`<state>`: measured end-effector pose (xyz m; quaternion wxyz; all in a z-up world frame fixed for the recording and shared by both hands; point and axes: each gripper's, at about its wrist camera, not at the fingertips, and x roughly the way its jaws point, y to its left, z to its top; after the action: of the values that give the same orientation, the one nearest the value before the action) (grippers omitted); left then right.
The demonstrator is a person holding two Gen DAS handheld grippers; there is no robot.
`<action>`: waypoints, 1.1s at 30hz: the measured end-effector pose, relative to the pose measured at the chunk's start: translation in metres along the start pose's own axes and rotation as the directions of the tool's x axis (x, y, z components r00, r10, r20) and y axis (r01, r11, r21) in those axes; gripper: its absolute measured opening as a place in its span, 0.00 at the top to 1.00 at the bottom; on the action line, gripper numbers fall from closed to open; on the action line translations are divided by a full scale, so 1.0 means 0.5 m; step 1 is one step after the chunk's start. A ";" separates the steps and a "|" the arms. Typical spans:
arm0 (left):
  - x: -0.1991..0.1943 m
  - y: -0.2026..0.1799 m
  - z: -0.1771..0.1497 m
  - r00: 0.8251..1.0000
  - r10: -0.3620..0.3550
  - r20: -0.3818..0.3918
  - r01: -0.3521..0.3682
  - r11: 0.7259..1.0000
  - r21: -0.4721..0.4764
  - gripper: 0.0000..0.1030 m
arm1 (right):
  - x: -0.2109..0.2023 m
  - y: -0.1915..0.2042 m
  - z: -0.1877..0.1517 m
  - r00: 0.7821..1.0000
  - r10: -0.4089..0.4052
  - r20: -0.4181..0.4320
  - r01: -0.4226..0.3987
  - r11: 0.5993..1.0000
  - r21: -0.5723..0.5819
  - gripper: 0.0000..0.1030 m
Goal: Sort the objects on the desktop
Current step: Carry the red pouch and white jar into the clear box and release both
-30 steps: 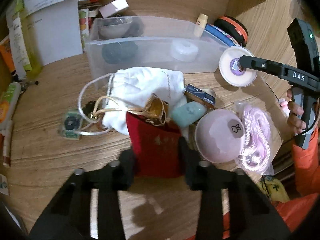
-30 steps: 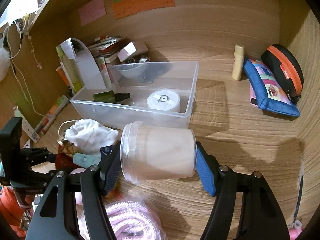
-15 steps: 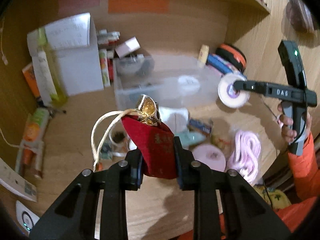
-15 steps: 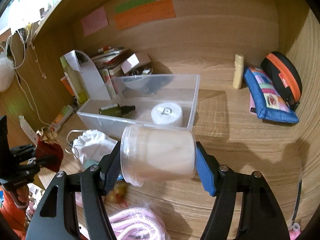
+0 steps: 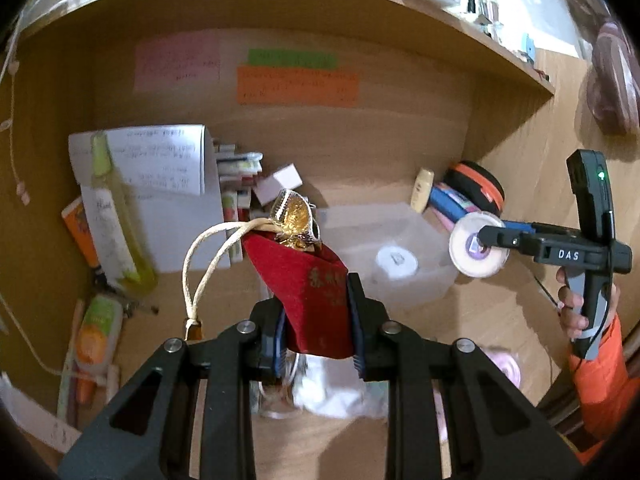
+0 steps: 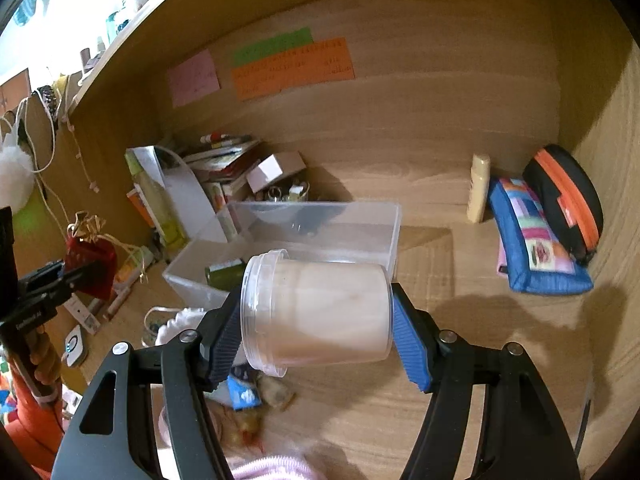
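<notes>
My left gripper (image 5: 316, 320) is shut on a red drawstring pouch (image 5: 308, 292) with a gold top and a cream cord, held high above the desk. It also shows in the right wrist view (image 6: 90, 266) at the far left. My right gripper (image 6: 320, 332) is shut on a clear plastic jar (image 6: 320, 312) lying sideways, held above the desk in front of the clear plastic bin (image 6: 352, 220). The jar shows in the left wrist view (image 5: 478, 246) at the right. The bin (image 5: 424, 276) holds a white round lid (image 5: 396, 260) and a dark green bottle (image 6: 224, 274).
A white pouch (image 5: 332, 392), pink items (image 5: 504, 368) and small bits lie on the desk below. A blue pencil case (image 6: 532, 248), a black-orange case (image 6: 568, 204) and a cream tube (image 6: 478, 188) sit at the back right. Papers, books and bottles (image 5: 120, 216) crowd the left.
My left gripper has lifted the red pouch off the desk pile and tilted upward. My right gripper has risen a little with the jar.
</notes>
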<state>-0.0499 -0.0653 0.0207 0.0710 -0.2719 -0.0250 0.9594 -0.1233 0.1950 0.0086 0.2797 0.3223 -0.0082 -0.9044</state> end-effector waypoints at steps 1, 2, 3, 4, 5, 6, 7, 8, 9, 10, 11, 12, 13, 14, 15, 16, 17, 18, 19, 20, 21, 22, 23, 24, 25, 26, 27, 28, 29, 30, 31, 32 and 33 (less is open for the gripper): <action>0.008 0.002 0.010 1.000 -0.002 0.005 0.002 1.000 0.002 0.76 | 0.003 0.001 0.006 1.000 0.000 0.001 0.000 1.000 -0.001 0.38; 0.016 0.005 0.017 1.000 -0.004 0.007 0.004 1.000 0.002 0.76 | 0.008 0.001 0.014 1.000 0.005 0.003 -0.005 1.000 -0.001 0.38; 0.021 0.005 0.020 1.000 -0.007 0.008 0.007 1.000 0.001 0.76 | 0.011 0.002 0.019 1.000 0.009 0.004 -0.009 1.000 -0.001 0.38; 0.032 0.007 0.029 1.000 -0.011 0.008 0.011 1.000 0.001 0.76 | 0.019 0.004 0.027 1.000 0.014 0.003 -0.014 1.000 -0.003 0.38; 0.041 0.009 0.034 1.000 -0.013 0.008 0.013 1.000 0.002 0.76 | 0.024 0.006 0.032 1.000 0.017 0.004 -0.017 1.000 -0.004 0.38; 0.047 0.008 0.037 1.000 -0.014 0.007 0.014 1.000 0.002 0.76 | 0.029 0.009 0.036 1.000 0.016 0.004 -0.016 1.000 -0.008 0.38; 0.060 0.011 0.044 1.000 -0.019 0.006 0.019 1.000 0.001 0.76 | 0.036 0.012 0.042 1.000 0.014 0.004 -0.014 1.000 -0.011 0.38; 0.067 0.013 0.048 1.000 -0.022 0.004 0.022 1.000 -0.002 0.76 | 0.045 0.015 0.049 1.000 0.013 0.002 -0.013 1.000 -0.016 0.38; 0.077 0.016 0.053 1.000 -0.027 0.000 0.027 1.000 -0.007 0.76 | 0.054 0.017 0.053 1.000 0.012 -0.001 -0.013 1.000 -0.018 0.38; 0.089 0.019 0.059 0.999 -0.036 -0.005 0.036 0.999 -0.012 0.76 | 0.061 0.018 0.057 1.000 0.014 -0.004 -0.014 1.000 -0.016 0.38; 0.101 0.021 0.064 0.999 -0.038 -0.010 0.037 0.999 -0.016 0.76 | 0.068 0.019 0.059 1.000 0.017 -0.008 -0.017 1.000 -0.014 0.38; 0.107 0.023 0.067 0.999 -0.038 -0.012 0.038 0.999 -0.017 0.76 | 0.076 0.019 0.061 1.000 0.023 -0.016 -0.023 1.000 -0.010 0.38; 0.116 0.024 0.071 0.999 -0.042 -0.016 0.042 0.999 -0.017 0.76 | 0.088 0.020 0.062 0.999 0.032 -0.030 -0.033 0.999 -0.006 0.38; 0.127 0.026 0.075 0.999 -0.044 -0.021 0.043 0.999 -0.013 0.76 | 0.095 0.019 0.061 0.999 0.036 -0.038 -0.036 0.999 -0.005 0.38; 0.135 0.028 0.078 0.999 -0.042 -0.023 0.042 0.999 -0.012 0.76 | 0.107 0.020 0.061 0.998 0.036 -0.051 -0.037 0.999 -0.006 0.38; 0.147 0.030 0.082 0.999 -0.042 -0.028 0.042 0.999 -0.009 0.76 | 0.116 0.022 0.062 0.998 0.032 -0.059 -0.033 0.999 -0.008 0.38; 0.154 0.031 0.085 0.999 -0.041 -0.032 0.041 0.999 -0.007 0.76 | 0.124 0.022 0.063 0.997 0.029 -0.065 -0.030 1.000 -0.011 0.38; 0.166 0.033 0.088 0.999 -0.038 -0.037 0.037 0.999 -0.007 0.76 | 0.131 0.024 0.064 0.997 0.026 -0.071 -0.027 1.000 -0.013 0.38; 0.173 0.034 0.090 0.998 -0.040 -0.042 0.040 0.999 -0.008 0.76 | 0.142 0.027 0.067 0.997 0.023 -0.080 -0.024 1.000 -0.016 0.38; 0.188 0.037 0.093 0.998 -0.043 -0.053 0.043 0.999 -0.010 0.76 | 0.153 0.030 0.071 0.996 0.021 -0.090 -0.023 1.000 -0.020 0.38; 0.199 0.038 0.095 0.997 -0.042 -0.059 0.041 0.999 -0.014 0.76 | 0.164 0.035 0.075 0.995 0.018 -0.099 -0.021 0.999 -0.028 0.38; 0.215 0.040 0.096 0.996 -0.044 -0.074 0.043 0.999 -0.018 0.76 | 0.173 0.038 0.078 0.994 0.013 -0.105 -0.017 0.999 -0.036 0.38; 0.226 0.041 0.096 0.996 -0.046 -0.083 0.044 0.999 -0.022 0.76 | 0.185 0.042 0.082 0.993 0.002 -0.114 -0.007 0.999 -0.046 0.38; 0.239 0.043 0.095 0.994 -0.049 -0.094 0.047 0.999 -0.026 0.76 | 0.197 0.045 0.085 0.992 -0.009 -0.122 0.002 0.998 -0.055 0.38; 0.251 0.044 0.094 0.993 -0.053 -0.106 0.050 0.998 -0.028 0.76 | 0.207 0.047 0.088 0.992 -0.015 -0.127 0.007 0.998 -0.061 0.38; 0.263 0.045 0.091 0.991 -0.056 -0.119 0.053 0.998 -0.030 0.76 | 0.218 0.048 0.090 0.991 -0.022 -0.134 0.014 0.998 -0.066 0.38; 0.272 0.046 0.088 0.990 -0.058 -0.128 0.054 0.998 -0.031 0.76 | 0.230 0.048 0.092 0.989 -0.029 -0.143 0.019 0.997 -0.069 0.38; 0.281 0.047 0.083 0.989 -0.059 -0.137 0.056 0.998 -0.028 0.76 | 0.245 0.049 0.093 0.987 -0.034 -0.155 0.023 0.997 -0.072 0.38; 0.290 0.048 0.077 0.987 -0.060 -0.149 0.057 0.998 -0.023 0.76 | 0.254 0.049 0.093 0.986 -0.034 -0.162 0.023 0.997 -0.071 0.38; 0.298 0.049 0.070 0.985 -0.061 -0.163 0.059 0.998 -0.018 0.76 | 0.264 0.049 0.091 0.985 -0.034 -0.169 0.023 0.997 -0.070 0.38; 0.304 0.051 0.066 0.983 -0.062 -0.172 0.060 0.998 -0.015 0.76 | 0.276 0.049 0.088 0.983 -0.036 -0.179 0.024 0.997 -0.070 0.38; 0.313 0.052 0.060 0.981 -0.064 -0.185 0.063 0.998 -0.012 0.76 | 0.284 0.051 0.085 0.982 -0.041 -0.183 0.027 0.997 -0.075 0.38; 0.320 0.052 0.056 0.978 -0.068 -0.197 0.068 0.998 -0.010 0.76 | 0.292 0.054 0.081 0.981 -0.050 -0.185 0.035 0.996 -0.084 0.38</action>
<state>-0.2025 -0.0674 -0.0409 0.1053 -0.3646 -0.0287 0.9247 -0.2263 0.0908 -0.0382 0.2727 0.3945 0.0616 -0.8753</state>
